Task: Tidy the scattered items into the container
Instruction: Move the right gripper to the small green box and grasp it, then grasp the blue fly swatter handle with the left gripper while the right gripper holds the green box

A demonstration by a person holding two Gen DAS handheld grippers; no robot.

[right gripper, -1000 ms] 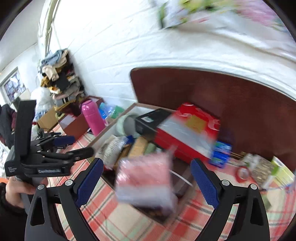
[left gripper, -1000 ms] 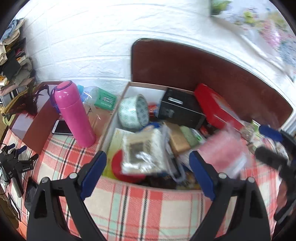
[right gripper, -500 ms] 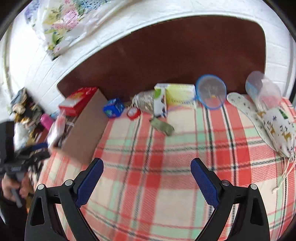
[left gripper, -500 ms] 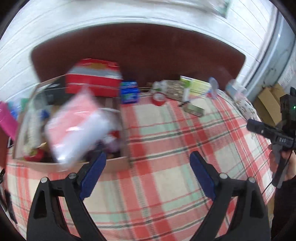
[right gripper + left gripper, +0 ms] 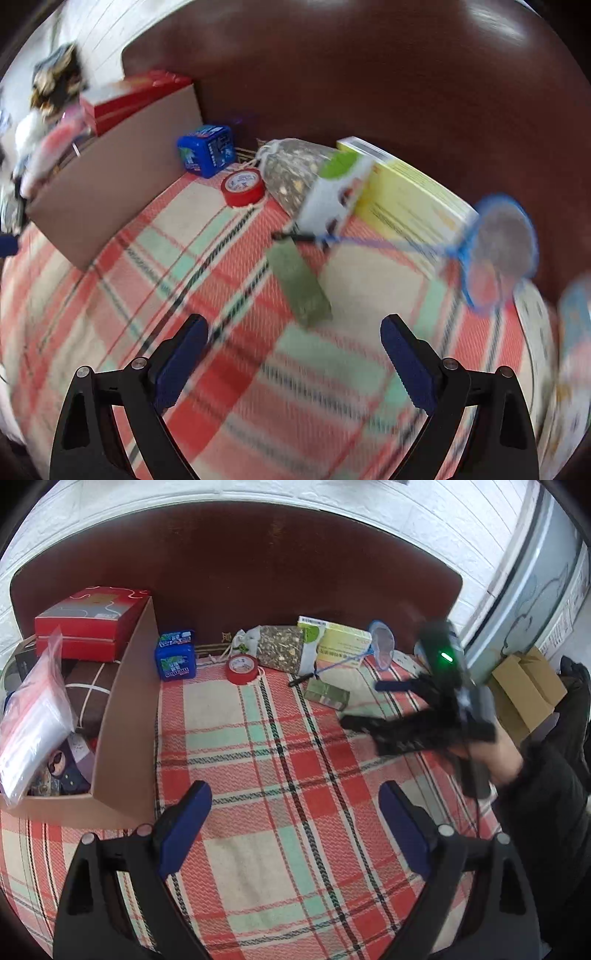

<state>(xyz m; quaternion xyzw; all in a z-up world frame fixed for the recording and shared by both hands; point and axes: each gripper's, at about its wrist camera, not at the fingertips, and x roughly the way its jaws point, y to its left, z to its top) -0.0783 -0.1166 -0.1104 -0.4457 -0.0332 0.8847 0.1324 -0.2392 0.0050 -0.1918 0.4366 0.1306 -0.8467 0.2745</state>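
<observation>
The cardboard box (image 5: 122, 716) stands at the left, full of items: a red box (image 5: 86, 626) and a clear zip bag (image 5: 31, 716) stick up out of it. Scattered on the plaid cloth lie a blue tin (image 5: 175, 659), a red tape roll (image 5: 242, 668), a seed bag (image 5: 280, 646), a yellow-green box (image 5: 345, 642), a blue net (image 5: 382, 644) and a green packet (image 5: 327, 696). My left gripper (image 5: 295, 834) is open and empty over the cloth. My right gripper (image 5: 293, 360) is open and empty just short of the green packet (image 5: 299, 282); it also shows in the left wrist view (image 5: 373, 705).
A dark wooden headboard (image 5: 236, 572) runs behind the items. Cardboard boxes (image 5: 524, 690) stand on the floor at the right. A patterned insole (image 5: 543, 347) lies at the right edge of the cloth. The right wrist view is blurred by motion.
The zip bag left the right gripper and now rests in the box. Both grippers swung right, away from the box; the right one now points at the green packet.
</observation>
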